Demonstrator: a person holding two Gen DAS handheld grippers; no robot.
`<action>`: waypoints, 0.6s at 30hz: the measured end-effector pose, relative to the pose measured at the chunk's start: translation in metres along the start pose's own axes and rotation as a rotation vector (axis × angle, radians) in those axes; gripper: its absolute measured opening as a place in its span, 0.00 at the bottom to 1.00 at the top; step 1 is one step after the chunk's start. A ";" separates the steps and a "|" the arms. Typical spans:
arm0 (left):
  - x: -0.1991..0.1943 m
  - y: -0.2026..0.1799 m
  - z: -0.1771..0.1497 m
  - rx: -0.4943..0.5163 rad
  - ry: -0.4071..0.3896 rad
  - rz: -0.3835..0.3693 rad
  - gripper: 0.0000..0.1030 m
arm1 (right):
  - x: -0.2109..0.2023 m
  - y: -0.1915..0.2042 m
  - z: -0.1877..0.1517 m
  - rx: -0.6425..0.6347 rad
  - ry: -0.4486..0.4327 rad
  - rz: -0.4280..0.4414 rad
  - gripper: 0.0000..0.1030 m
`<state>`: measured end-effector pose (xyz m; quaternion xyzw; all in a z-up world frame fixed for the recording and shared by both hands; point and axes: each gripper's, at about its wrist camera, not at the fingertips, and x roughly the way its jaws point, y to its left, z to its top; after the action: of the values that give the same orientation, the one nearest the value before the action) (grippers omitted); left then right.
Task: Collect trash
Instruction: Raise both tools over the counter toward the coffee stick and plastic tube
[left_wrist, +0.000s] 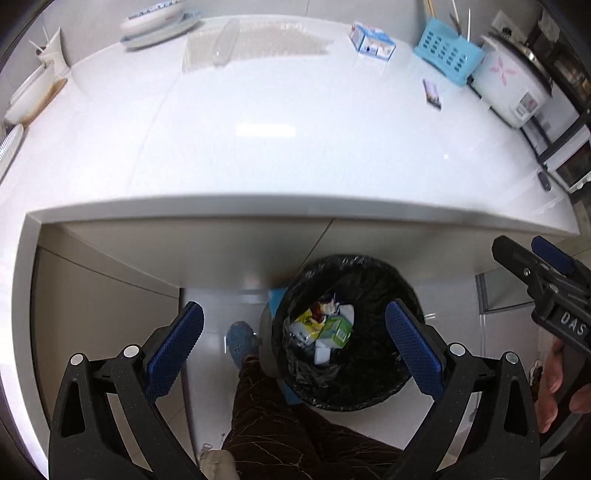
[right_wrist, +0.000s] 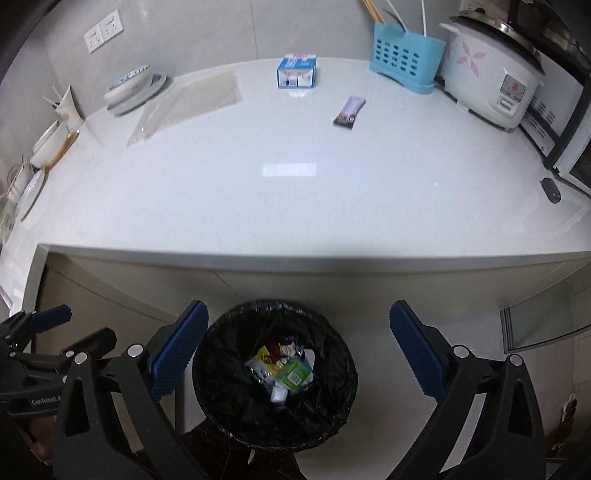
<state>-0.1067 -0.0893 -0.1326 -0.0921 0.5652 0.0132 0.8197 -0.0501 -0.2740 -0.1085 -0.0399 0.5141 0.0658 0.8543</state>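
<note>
Trash sits in the bin (right_wrist: 275, 373); both claws, left (left_wrist: 293, 350) and right (right_wrist: 299, 350), released and empty. Next: the wrapper (right_wrist: 349, 112) near the tabletop's far edge.

Both fisheye views were evenly lit from overhead, a rectangular patch of glare showing on the glossy white counter (left_wrist: 258, 155) in each, while the space beneath its edge lay in soft shadow. Straight lines bowed strongly towards the dark, vignetted corners. The left wrist view was overexposed and smeared by motion blur along its far edge; the right was dimmer, cooler and sharper.
</note>
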 end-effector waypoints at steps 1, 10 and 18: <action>-0.003 0.000 0.003 0.003 -0.007 -0.002 0.94 | -0.003 0.000 0.006 0.000 -0.012 -0.006 0.92; -0.027 0.002 0.047 -0.004 -0.054 0.008 0.94 | -0.019 -0.003 0.057 0.006 -0.060 -0.029 0.92; -0.046 0.010 0.093 -0.011 -0.099 0.005 0.94 | -0.027 -0.006 0.097 0.019 -0.111 -0.042 0.92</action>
<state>-0.0386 -0.0604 -0.0590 -0.0944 0.5242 0.0230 0.8461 0.0233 -0.2689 -0.0386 -0.0389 0.4658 0.0451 0.8829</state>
